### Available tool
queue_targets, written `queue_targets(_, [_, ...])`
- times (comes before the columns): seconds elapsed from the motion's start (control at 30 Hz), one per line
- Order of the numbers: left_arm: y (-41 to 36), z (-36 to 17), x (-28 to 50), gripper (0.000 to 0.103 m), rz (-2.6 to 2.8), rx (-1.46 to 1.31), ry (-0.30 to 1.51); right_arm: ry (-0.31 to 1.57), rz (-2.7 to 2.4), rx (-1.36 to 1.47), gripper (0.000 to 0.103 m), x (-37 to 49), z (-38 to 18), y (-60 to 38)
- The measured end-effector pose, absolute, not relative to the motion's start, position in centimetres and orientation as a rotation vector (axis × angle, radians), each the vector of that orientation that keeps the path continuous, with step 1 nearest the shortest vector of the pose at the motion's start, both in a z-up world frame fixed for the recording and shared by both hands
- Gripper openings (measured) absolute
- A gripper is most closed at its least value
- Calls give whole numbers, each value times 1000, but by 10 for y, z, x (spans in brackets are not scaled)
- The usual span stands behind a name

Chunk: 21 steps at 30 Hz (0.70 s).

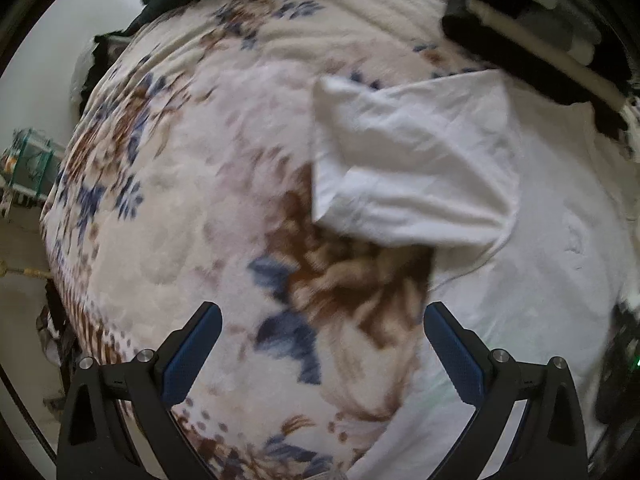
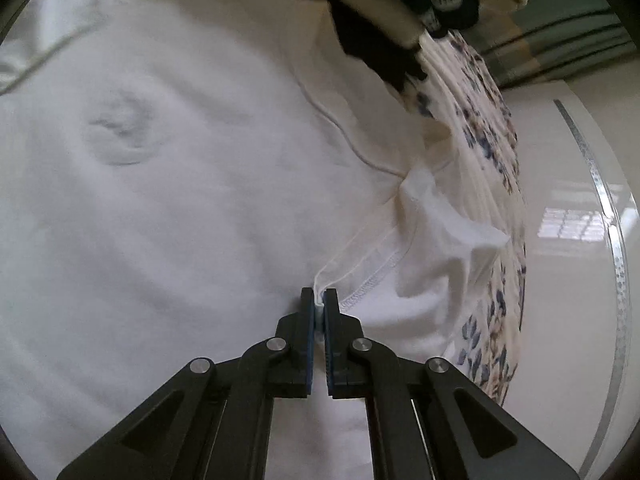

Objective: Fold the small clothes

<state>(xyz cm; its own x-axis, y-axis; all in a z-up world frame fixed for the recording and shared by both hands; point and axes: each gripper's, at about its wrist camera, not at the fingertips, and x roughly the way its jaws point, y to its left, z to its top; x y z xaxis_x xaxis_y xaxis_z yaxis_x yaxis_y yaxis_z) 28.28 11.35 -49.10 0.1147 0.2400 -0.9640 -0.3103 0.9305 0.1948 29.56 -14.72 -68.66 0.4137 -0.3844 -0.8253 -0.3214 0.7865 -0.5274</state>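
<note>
A white T-shirt [image 1: 520,280] lies spread on a floral blanket [image 1: 180,200]. One sleeve [image 1: 412,160] is folded over and lies flat to the upper middle of the left wrist view. My left gripper [image 1: 322,344] is open and empty, above the blanket just left of the shirt's edge. In the right wrist view the shirt [image 2: 180,208] fills most of the frame. My right gripper [image 2: 319,300] is shut on the stitched hem of the other sleeve [image 2: 424,248], pinching a fold of white cloth between its blue pads.
A black garment with white stripes [image 1: 520,32] lies at the far edge of the blanket, also seen in the right wrist view [image 2: 380,32]. The blanket's edge [image 2: 492,208] drops off at the right to a pale tiled floor [image 2: 568,240]. Furniture stands at the left [image 1: 28,168].
</note>
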Motion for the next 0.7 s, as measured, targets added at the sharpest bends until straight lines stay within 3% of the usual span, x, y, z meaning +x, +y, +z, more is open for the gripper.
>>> queue_targets(0.13, [87,-480,313,103,293,-42,1358,1177,70,-754,4,254,-682,-128])
queue_targets(0.23, [53,-473,344,103,140,-40,1322,1270,68,-651,13,244,-679,-136])
queue_targets(0.33, [5,-476,382,103,-71,-58,1311,1348,31,-208,44,247,-654,-186])
queue_targets(0.37, [-13,-480,395,103,-156,-59,1303,1350,1,21,49,245,-646,-214])
queue_targets(0.53, [-106,-523,443,99,-524,27,1380,1288,-151,771,50,217,-660,-309])
queue_targets(0.57, [-118,-531,445,91,-554,53,1398,1276,-176,851,50,213,-668,-320])
queue_targets(0.63, [-141,-549,451,67,-606,124,1437,1235,-211,1019,50,206,-685,-340])
queue_targets(0.7, [-157,-563,452,32,-640,176,1465,1188,-227,1124,50,200,-695,-348])
